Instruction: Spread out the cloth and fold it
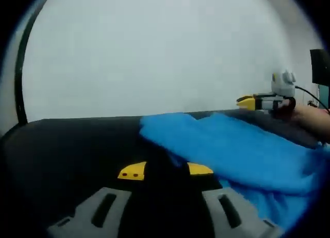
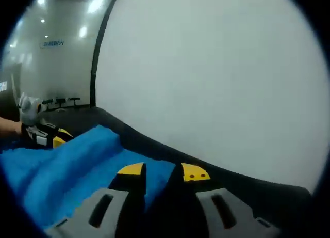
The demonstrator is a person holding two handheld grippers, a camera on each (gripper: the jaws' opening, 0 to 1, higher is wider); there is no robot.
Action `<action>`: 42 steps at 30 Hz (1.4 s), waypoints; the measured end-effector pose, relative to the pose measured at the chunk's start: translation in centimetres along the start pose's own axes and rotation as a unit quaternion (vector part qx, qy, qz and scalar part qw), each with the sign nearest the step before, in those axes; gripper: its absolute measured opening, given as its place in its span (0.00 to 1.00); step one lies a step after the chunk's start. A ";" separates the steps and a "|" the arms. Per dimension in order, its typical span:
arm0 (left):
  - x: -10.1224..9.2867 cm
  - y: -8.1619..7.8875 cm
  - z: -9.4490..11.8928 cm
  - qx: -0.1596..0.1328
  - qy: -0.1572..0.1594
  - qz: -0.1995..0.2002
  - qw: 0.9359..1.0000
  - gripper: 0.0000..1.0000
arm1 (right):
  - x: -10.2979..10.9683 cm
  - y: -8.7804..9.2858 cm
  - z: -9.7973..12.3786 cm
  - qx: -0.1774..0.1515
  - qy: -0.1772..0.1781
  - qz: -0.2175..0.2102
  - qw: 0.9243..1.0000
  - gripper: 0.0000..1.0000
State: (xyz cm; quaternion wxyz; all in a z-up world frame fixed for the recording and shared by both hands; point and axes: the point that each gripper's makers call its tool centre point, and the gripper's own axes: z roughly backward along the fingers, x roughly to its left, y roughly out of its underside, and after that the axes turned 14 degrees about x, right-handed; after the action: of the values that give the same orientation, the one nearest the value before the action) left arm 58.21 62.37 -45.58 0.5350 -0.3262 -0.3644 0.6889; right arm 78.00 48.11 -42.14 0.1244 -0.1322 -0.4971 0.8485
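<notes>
Left gripper (image 1: 164,171) fingers part-open, cloth (image 1: 242,150) edge between the tips, grip uncertain. Right gripper (image 2: 162,172) likewise over a corner. Risk: cloth slips free when pulled across the table (image 1: 77,155).

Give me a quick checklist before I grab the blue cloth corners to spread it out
1. Cloth on the table: ok. The blue cloth lies on the black table.
2. Cloth spread flat: not ok, it is bunched in folds.
3. Left hand-held gripper ready: ok, jaws apart at the cloth's near edge.
4. Right hand-held gripper ready: ok, jaws apart over a cloth corner.
5. Either gripper already gripping cloth: cannot tell, the contact is too blurred.
6. Corners located: cannot tell, the folds hide the far edges.
</notes>
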 end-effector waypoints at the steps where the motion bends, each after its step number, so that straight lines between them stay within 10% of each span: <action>1: -0.7 -0.2 -0.3 0.000 0.004 -0.005 1.000 0.28 | 0.1 0.5 -0.9 0.007 0.001 0.004 1.000 0.22; 5: -3.0 -1.3 -0.8 -0.007 0.047 0.016 0.999 0.28 | 0.5 3.0 -3.2 0.040 -0.009 -0.016 0.999 0.19; 8: -2.5 0.6 -2.9 0.047 0.002 -0.049 0.998 0.22 | -0.3 2.6 -3.1 0.017 -0.006 -0.026 1.000 0.06; 12: -2.8 -0.2 -2.9 0.025 -0.004 -0.033 0.999 0.02 | -2.6 2.1 -2.0 0.014 0.009 -0.029 0.999 0.00; 25: 4.4 -2.4 3.0 0.001 -0.078 0.005 0.997 0.01 | -15.9 -0.3 12.6 -0.029 0.170 -0.013 0.985 0.00; 28: 6.7 -1.1 2.9 0.018 -0.087 0.034 0.995 0.06 | -17.8 1.7 13.7 -0.002 0.188 -0.016 0.982 0.00; 33: 7.9 1.5 1.3 0.048 -0.079 0.075 0.993 0.12 | -17.6 8.9 9.6 0.045 0.167 -0.071 0.982 0.00; 38: 7.8 -4.3 0.3 -0.053 -0.047 0.155 0.985 0.17 | -17.3 11.3 6.9 0.030 0.136 -0.129 0.982 0.00; 42: 7.0 -7.8 -2.8 -0.057 -0.029 0.173 0.983 0.18 | -17.6 11.1 7.0 0.015 0.131 -0.121 0.984 0.00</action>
State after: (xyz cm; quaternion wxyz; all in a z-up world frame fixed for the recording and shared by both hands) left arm 62.93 70.91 -40.77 0.3773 -0.3942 -0.3570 0.7582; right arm 91.09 31.11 -46.79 0.2922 -0.1796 -0.4758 0.8099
